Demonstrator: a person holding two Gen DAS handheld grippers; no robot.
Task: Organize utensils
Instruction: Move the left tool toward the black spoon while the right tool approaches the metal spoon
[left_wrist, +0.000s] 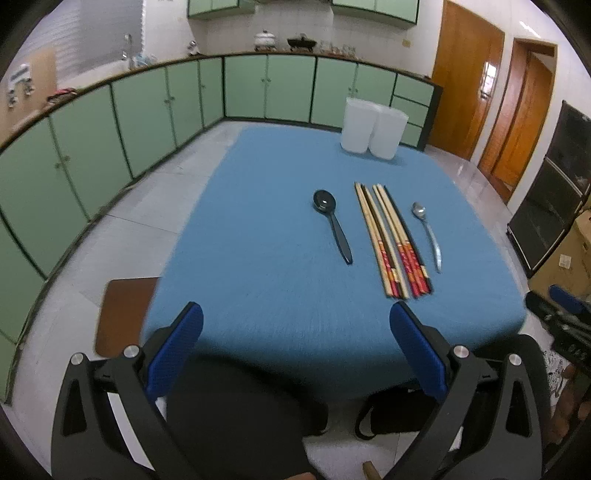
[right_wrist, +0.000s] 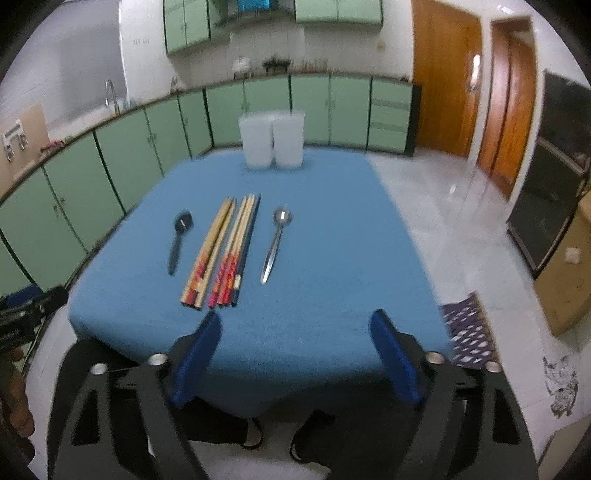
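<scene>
the left claw (left_wrist: 295, 325) stands wide with nothing between its blue pads (left_wrist: 177, 350), hanging over the near edge of the blue tabletop (left_wrist: 258, 229). ahead of it and off to its right lie the utensils in a row: first the black spoon (left_wrist: 332, 227), bowl pointing away, then the bundle of chopsticks (left_wrist: 391, 240) just beside it, and farthest right the metal spoon (left_wrist: 428, 232). beyond them all, at the far edge, two white containers (left_wrist: 373, 127) stand touching each other.

the right claw (right_wrist: 295, 321) is also spread apart and holds nothing; its blue pads (right_wrist: 395, 358) sit above the near tabletop (right_wrist: 332, 258) edge. just ahead of its left finger lie the painted ends of the chopsticks (right_wrist: 221, 251); the black spoon (right_wrist: 179, 242) lies left of those, and the metal spoon (right_wrist: 275, 243) lies nearly straight ahead. the white containers (right_wrist: 271, 142) stand far ahead. to the right, on the floor, lies a patterned mat (right_wrist: 469, 332).
</scene>
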